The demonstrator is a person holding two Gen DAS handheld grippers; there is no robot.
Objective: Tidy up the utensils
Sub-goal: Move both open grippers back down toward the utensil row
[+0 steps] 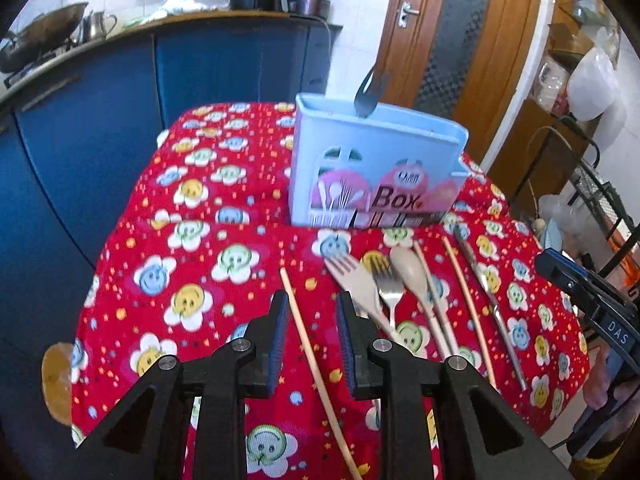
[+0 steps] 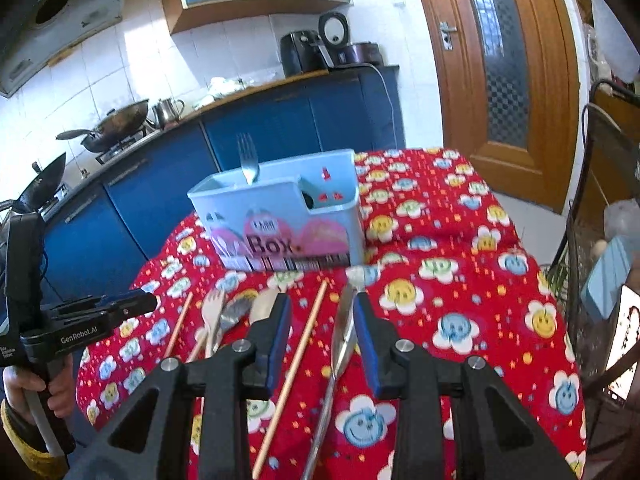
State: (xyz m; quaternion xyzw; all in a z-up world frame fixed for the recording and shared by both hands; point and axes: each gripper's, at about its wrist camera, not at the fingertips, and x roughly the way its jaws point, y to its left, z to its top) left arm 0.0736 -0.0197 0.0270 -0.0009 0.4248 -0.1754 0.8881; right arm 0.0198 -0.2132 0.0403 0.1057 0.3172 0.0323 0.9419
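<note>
The left gripper (image 1: 312, 300) hangs open and empty over a chopstick (image 1: 316, 364) running lengthwise between its jaws, lower centre of frame. The right gripper (image 2: 320, 304), equally open and empty, straddles the knife (image 2: 340, 344) near its right jaw; the blue box (image 2: 280, 224) stands beyond, its inside mostly hidden.

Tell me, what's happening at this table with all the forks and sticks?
A person holds a gripper in each hand and is sorting cutlery into the blue utensil box on the flowered tablecloth. One metal fork already stands in the box. The left gripper hangs open over a chopstick, and the right gripper hangs open over a table knife and another chopstick. A wooden fork, a second metal fork and a wooden spoon still lie waiting.
</note>
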